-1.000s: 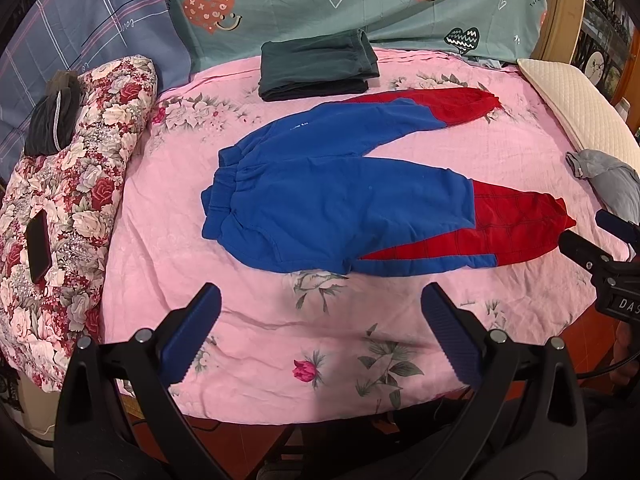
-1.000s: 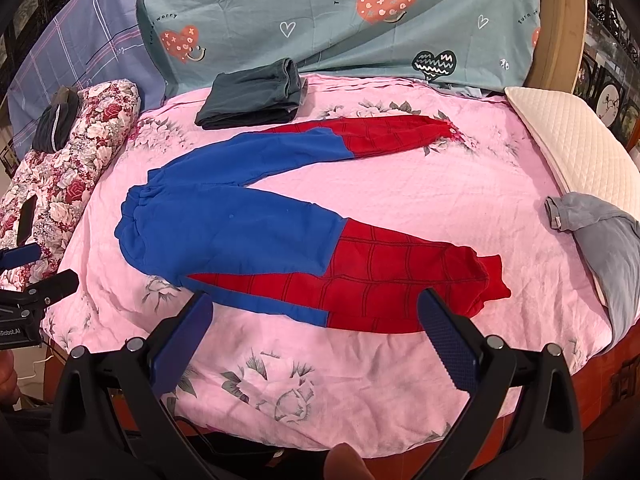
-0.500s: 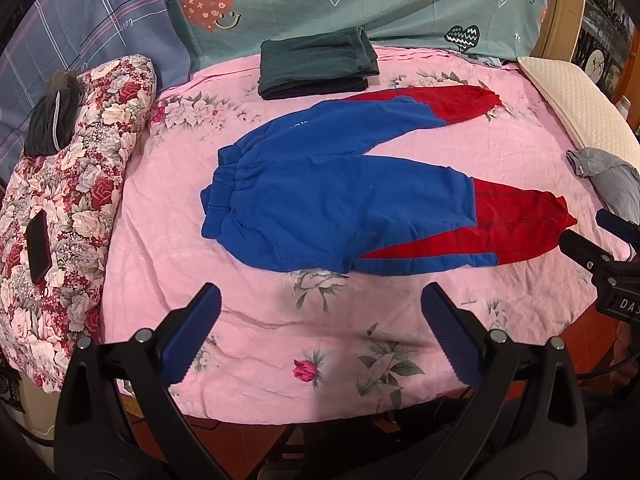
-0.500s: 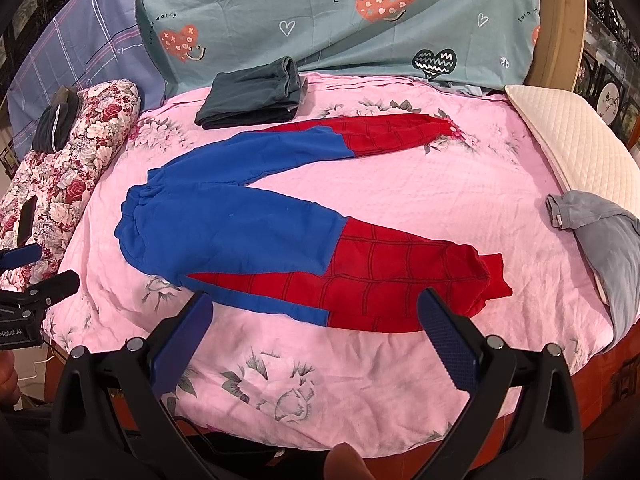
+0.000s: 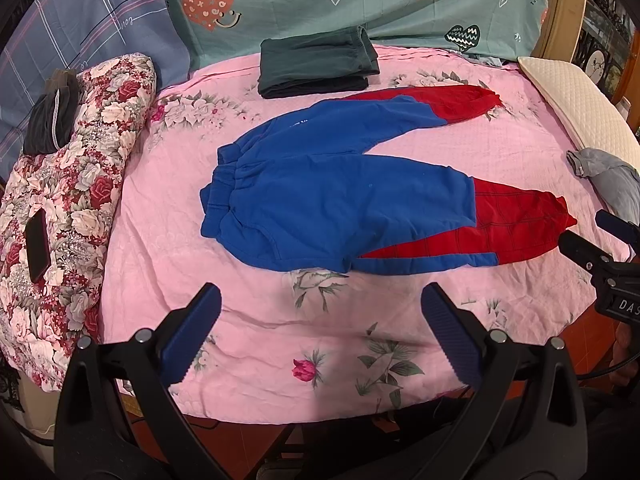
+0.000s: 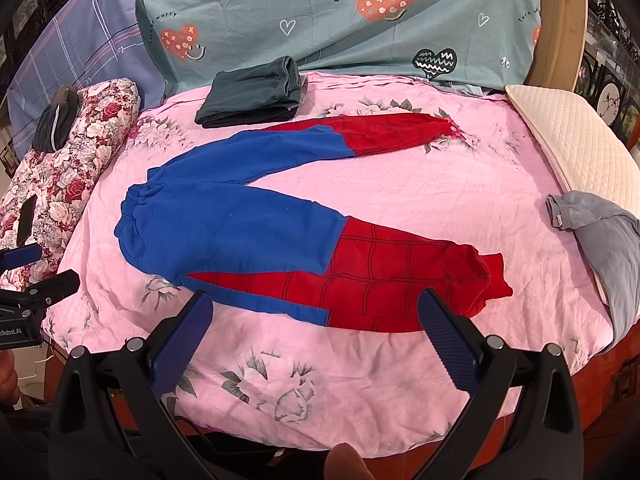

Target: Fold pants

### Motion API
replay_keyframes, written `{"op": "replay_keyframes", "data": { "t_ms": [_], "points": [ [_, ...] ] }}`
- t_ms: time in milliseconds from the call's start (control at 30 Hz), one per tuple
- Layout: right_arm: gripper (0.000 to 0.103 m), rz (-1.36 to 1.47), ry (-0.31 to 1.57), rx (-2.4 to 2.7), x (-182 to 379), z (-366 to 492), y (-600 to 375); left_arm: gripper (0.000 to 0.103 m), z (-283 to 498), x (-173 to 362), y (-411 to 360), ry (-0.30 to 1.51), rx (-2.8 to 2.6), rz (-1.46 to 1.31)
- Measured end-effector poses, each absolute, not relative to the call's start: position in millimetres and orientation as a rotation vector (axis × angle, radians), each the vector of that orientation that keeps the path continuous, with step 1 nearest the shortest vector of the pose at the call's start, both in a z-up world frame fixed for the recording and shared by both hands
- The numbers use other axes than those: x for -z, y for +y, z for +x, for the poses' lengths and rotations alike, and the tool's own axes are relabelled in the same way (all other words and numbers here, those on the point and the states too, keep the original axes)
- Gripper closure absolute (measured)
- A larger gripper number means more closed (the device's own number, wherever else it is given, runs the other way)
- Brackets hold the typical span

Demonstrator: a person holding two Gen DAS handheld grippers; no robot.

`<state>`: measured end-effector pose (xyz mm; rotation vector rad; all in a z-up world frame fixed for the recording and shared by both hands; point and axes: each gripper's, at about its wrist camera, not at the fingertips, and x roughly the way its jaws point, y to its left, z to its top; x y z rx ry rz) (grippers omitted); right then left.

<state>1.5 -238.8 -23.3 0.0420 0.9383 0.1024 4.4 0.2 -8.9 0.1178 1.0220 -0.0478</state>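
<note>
Pants (image 5: 340,200) lie flat on the pink sheet (image 5: 280,320), 2 legs splayed rightward. We hold our left gripper (image 5: 320,316) and right gripper (image 6: 316,316) spread, empty, near the bed's front edge.

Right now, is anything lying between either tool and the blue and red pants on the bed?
Nothing visible. Only bare pink sheet lies between the open left tool and the pants, and the same holds for the open right tool. The folded dark clothes and the grey garment lie beyond or beside the pants.
</note>
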Motion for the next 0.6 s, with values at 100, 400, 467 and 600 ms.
{"op": "replay_keyframes", "data": {
  "t_ms": [100,400,467,600],
  "points": [
    [0.001,0.041,0.938,-0.103,23.4,1.6,-238.6,0.002,5.1,9.8,-0.2,1.026,0.048,0.117],
    [0.001,0.041,0.943,-0.102,24.4,2.2,-237.7,0.002,7.6,12.0,-0.4,1.034,0.049,0.11],
    [0.001,0.042,0.943,-0.104,24.6,2.2,-237.8,0.002,8.2,12.5,-0.2,1.037,0.049,0.108],
    [0.001,0.039,0.946,-0.105,26.6,3.6,-236.7,0.002,10.2,13.5,0.1,1.045,0.051,0.104]
  ]
}}
